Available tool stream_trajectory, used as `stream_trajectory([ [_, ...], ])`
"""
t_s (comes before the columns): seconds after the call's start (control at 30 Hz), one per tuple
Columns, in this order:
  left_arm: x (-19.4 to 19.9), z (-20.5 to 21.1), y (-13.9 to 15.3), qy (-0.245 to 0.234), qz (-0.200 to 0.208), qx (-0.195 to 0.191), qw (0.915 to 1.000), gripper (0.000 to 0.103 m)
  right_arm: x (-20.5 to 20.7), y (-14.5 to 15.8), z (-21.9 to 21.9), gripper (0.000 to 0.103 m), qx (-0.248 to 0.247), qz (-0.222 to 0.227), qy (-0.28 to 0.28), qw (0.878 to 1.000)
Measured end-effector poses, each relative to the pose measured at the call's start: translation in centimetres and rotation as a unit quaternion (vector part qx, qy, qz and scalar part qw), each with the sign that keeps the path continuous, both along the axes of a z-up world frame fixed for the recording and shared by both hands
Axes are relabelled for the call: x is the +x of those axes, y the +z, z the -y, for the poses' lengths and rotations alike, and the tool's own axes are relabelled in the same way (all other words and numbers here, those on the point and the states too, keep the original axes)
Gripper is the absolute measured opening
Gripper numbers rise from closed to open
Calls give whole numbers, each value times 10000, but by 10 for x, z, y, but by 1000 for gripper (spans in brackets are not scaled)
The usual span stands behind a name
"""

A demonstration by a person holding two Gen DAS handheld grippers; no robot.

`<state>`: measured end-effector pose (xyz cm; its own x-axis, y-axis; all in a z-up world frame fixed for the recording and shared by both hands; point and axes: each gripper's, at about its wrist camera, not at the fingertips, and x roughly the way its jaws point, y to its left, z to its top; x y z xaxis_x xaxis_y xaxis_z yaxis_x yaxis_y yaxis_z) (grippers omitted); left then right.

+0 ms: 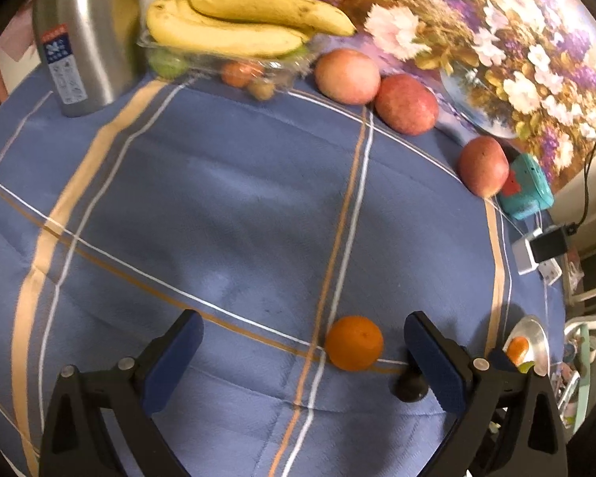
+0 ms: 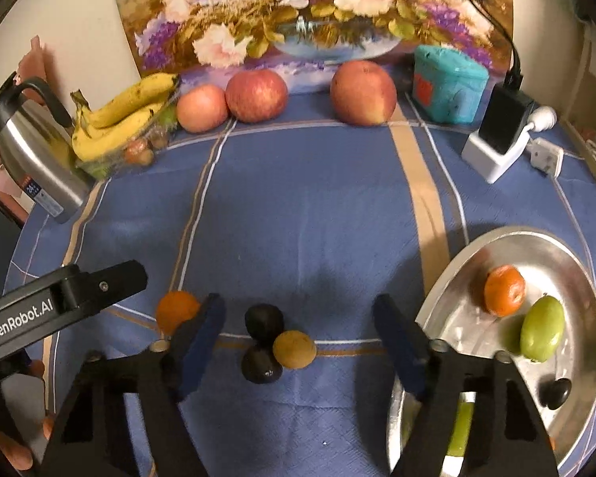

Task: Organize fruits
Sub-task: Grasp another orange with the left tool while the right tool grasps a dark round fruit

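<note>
My left gripper [image 1: 304, 342] is open and empty; an orange [image 1: 353, 342] lies on the blue cloth between its fingers, nearer the right one. My right gripper [image 2: 298, 324] is open and empty over two dark fruits [image 2: 264, 322] and a small brown fruit [image 2: 294, 349]. The same orange [image 2: 175, 310] shows partly behind its left finger. A metal plate [image 2: 544, 246] at the right holds an orange [image 2: 504, 290], a green fruit [image 2: 542, 328] and a dark fruit [image 2: 558, 392]. Three apples [image 2: 256, 95] and bananas [image 2: 119, 119] sit at the back.
A steel kettle [image 2: 31, 151] stands at the back left, next to a clear box [image 1: 234, 63] of small fruits under the bananas. A teal box [image 2: 449, 85], a charger [image 2: 496, 139] and a flower painting [image 2: 310, 8] line the back. The left gripper's body [image 2: 59, 302] shows at the left.
</note>
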<state>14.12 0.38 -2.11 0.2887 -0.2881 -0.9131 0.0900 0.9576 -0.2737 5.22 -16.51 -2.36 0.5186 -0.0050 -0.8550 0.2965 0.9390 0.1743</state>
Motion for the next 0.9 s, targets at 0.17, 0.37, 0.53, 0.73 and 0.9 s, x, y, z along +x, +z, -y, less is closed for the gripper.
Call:
stream_trajectory([
  [0.17, 1, 5, -4, -74, -180, -156, 9997, 101, -1, -8, 2, 59, 260, -125, -36, 9996],
  [0.37, 1, 14, -13, -159, -395, -284, 9987, 95, -3, -20, 6, 49, 459, -307, -105, 9984],
  [0.53, 1, 19, -18, -238, -491, -319, 9980, 83, -4, -24, 8, 43, 629, -290, -126, 9975],
  [0.73, -1, 20, -22, -255, -589, -465, 9969, 72, -4, -24, 6, 37, 700, -322, -65, 9970],
  [0.9, -2, 22, -22, -291, -599, -501, 9965, 57, -6, -22, 7, 35, 730, -337, -48, 9968],
])
